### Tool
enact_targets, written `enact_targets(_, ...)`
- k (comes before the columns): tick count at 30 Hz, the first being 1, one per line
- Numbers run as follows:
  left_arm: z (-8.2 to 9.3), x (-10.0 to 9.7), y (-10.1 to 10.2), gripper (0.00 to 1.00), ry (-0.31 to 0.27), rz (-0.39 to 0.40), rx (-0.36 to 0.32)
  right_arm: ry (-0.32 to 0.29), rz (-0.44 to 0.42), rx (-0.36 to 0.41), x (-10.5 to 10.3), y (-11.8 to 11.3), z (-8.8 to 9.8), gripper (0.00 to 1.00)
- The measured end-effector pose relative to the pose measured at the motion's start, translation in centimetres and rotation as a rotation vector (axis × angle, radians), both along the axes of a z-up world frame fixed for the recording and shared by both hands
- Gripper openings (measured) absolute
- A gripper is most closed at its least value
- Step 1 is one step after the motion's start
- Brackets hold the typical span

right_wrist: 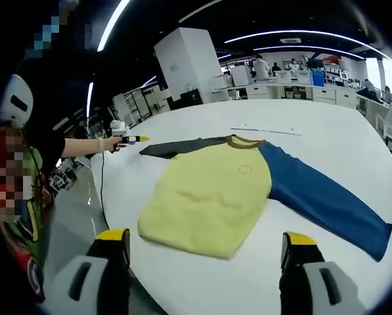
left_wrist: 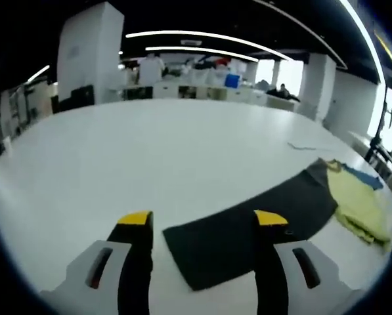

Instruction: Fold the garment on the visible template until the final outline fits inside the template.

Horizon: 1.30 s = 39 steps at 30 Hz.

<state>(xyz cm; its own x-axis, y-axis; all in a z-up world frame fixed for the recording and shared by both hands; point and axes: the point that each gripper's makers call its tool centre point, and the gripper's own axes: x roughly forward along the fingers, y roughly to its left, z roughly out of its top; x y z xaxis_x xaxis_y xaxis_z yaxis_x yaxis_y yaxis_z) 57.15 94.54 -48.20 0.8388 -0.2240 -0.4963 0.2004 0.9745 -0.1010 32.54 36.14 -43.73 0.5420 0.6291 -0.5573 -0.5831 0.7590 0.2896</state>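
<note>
Left tool (left_wrist: 202, 223) spread above grey sleeve (left_wrist: 248, 236), right tool (right_wrist: 209, 243) spread near yellow garment (right_wrist: 209, 197), blue sleeve (right_wrist: 320, 197) right, white desk (left_wrist: 150, 151).

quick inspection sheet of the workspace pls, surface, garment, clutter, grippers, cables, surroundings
Surface: large white table, bare around the shirt; no template outline seen.
Job's things: shirt lies flat and unfolded, yellow body, dark grey sleeve and blue sleeve both spread out.
Clutter: nothing seen.
Grippers: left gripper open, jaws either side of the grey sleeve's cuff end, not closed on it; right gripper open, near the shirt's hem.
Cables: thin line lying on the table beyond the collar; cannot tell what it is.
Surroundings: open office, desks, white pillar, ceiling light strips, people in the distance.
</note>
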Motion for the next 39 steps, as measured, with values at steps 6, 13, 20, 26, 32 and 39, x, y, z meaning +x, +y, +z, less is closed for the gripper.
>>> enact_targets(6,1.0,-0.9,-2.5,0.74,-0.017,-0.089,0.008,-0.012,-0.007,0.001,0.0,-0.3,0.1,0.97)
enact_targets(13,3.1,-3.1,-7.1,0.74,-0.068,-0.196,-0.011,-0.009,-0.009,0.012,-0.5,-0.3,-0.4,0.97)
enact_targets(20,4.7,-5.9,-11.6,0.76,-0.084,-0.303,-0.047,-0.036,-0.007,0.009,-0.7,-0.6,0.0,0.97)
enact_targets(26,4.7,-9.4,-15.1,0.77,-0.072,-0.401,-0.028,-0.055,-0.011,0.018,-0.6,-0.7,0.1,0.96)
enact_targets(32,3.9,-13.5,-18.5,0.76,-0.037,-0.47,-0.044,-0.06,0.005,0.027,-1.3,0.1,-0.6,0.95)
enact_targets(39,3.5,-19.0,-23.4,0.74,-0.017,-0.526,-0.093,-0.077,0.053,-0.014,-2.8,1.1,-1.5,0.91)
